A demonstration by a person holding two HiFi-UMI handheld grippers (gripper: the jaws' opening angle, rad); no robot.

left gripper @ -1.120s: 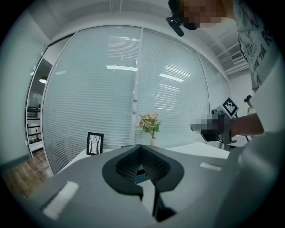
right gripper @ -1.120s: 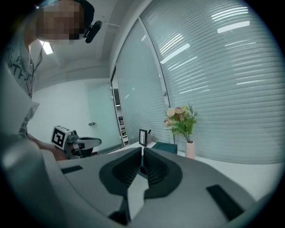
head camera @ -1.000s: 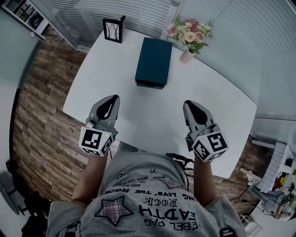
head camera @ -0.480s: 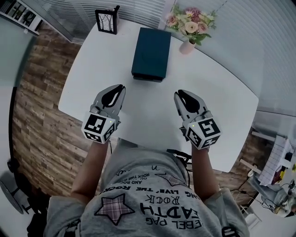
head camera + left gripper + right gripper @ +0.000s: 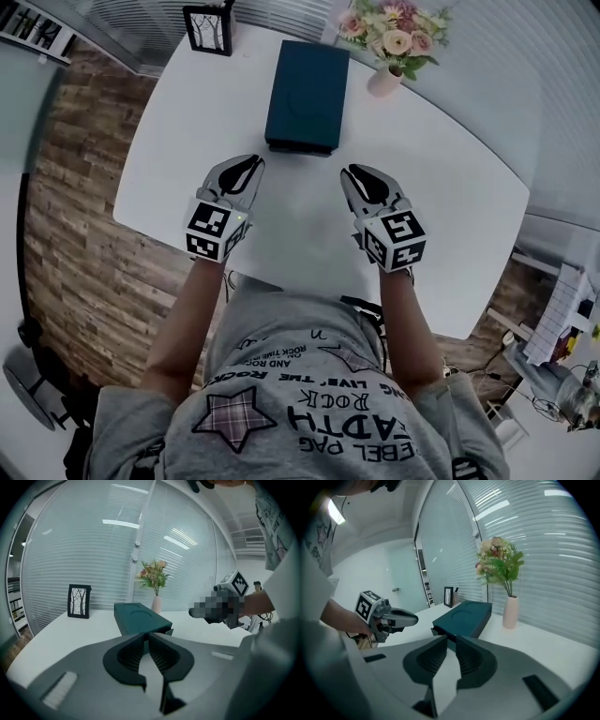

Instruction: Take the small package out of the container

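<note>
A dark teal oblong box [image 5: 307, 94] lies closed on the white table [image 5: 450, 187], its short end facing me. No small package shows in any view. My left gripper [image 5: 255, 161] hovers just short of the box's near left corner, shut and empty. My right gripper [image 5: 349, 172] hovers near the right corner, also shut and empty. In the left gripper view the box [image 5: 138, 618] lies straight ahead past the closed jaws of the left gripper [image 5: 149, 637]. The right gripper view shows the box [image 5: 464, 618] beyond the right gripper [image 5: 451, 639], with the left gripper [image 5: 410, 617] at the left.
A black picture frame [image 5: 207, 28] stands at the table's far left corner. A pink vase of flowers [image 5: 386, 80] stands to the right of the box. The table's near edge [image 5: 281, 281] is close to my body. Wooden floor [image 5: 75, 216] lies to the left.
Both grippers have moved forward across the table toward the box and drawn closer together. Their jaws stay shut.
</note>
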